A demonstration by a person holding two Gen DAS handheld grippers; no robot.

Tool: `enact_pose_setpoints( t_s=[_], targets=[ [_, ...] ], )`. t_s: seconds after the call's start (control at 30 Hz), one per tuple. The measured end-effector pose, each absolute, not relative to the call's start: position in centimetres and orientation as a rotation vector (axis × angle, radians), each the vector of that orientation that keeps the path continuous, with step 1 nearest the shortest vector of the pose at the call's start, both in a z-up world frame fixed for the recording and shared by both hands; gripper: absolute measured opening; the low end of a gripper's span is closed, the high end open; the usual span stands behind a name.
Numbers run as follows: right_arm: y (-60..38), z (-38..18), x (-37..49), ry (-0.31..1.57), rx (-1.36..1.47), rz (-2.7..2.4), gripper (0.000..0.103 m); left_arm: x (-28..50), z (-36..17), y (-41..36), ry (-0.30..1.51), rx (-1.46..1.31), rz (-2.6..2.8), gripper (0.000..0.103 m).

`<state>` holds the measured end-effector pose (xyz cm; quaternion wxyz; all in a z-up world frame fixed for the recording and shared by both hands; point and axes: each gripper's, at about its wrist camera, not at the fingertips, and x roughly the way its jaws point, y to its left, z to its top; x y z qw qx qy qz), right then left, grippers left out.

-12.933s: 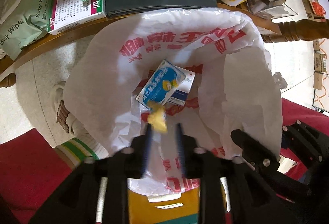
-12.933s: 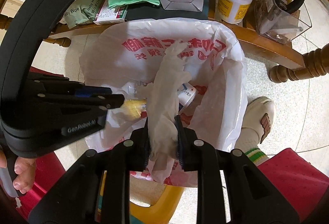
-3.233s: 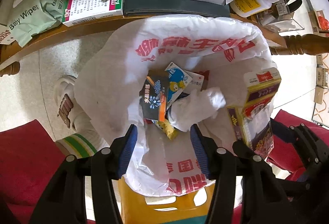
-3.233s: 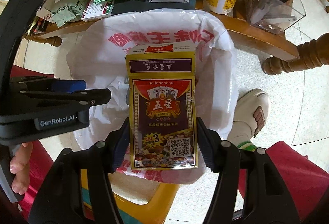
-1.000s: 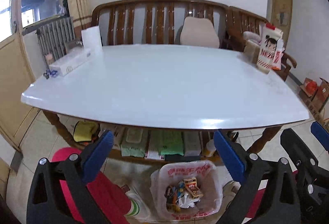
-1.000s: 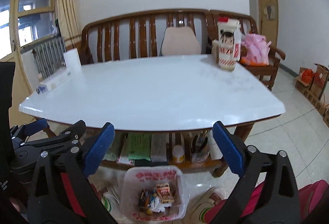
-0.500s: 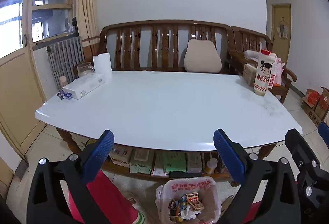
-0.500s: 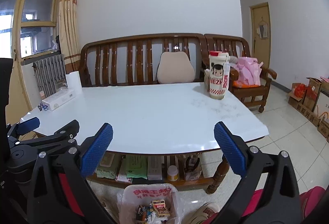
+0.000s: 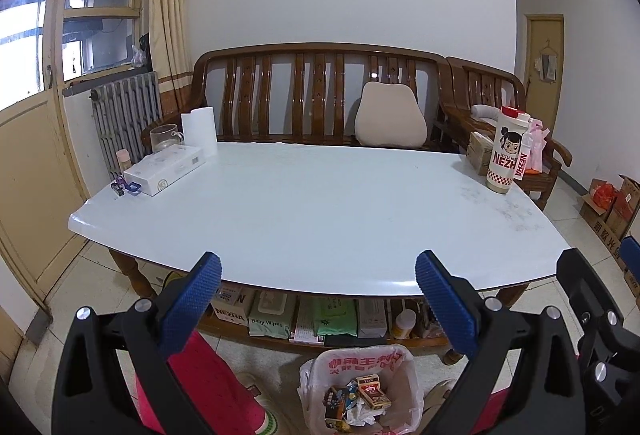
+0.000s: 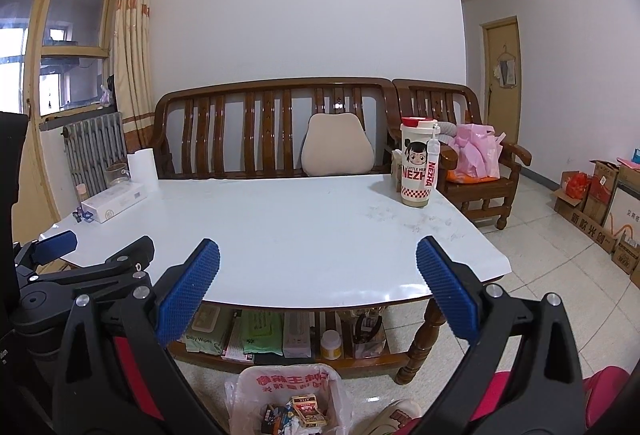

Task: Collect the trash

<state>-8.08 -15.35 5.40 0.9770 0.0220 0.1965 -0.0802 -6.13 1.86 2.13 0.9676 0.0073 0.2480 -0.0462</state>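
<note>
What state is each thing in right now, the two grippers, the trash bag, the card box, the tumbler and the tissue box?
Left gripper: open, empty.
Right gripper: open, empty.
Trash bag: mouth open, on the floor by the table, trash inside.
Card box: in the bag, on top of the pile.
Tumbler: upright on the table, lid on.
Tissue box: lying flat on the table.
Table: bare in the middle.

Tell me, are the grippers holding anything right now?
No. The left gripper and right gripper are both open and empty; the trash sits in the bag.
</note>
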Motion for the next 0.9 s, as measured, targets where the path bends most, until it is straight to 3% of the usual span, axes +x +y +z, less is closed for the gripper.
enact_pose_setpoints(
  t_s=[0.9],
  targets=[
    [-14.9, 5.5, -7.75, 0.406, 0.023, -0.177, 0.096, -5.48, 1.65, 1.83, 0.547, 0.018, -0.09, 0.095]
  ],
)
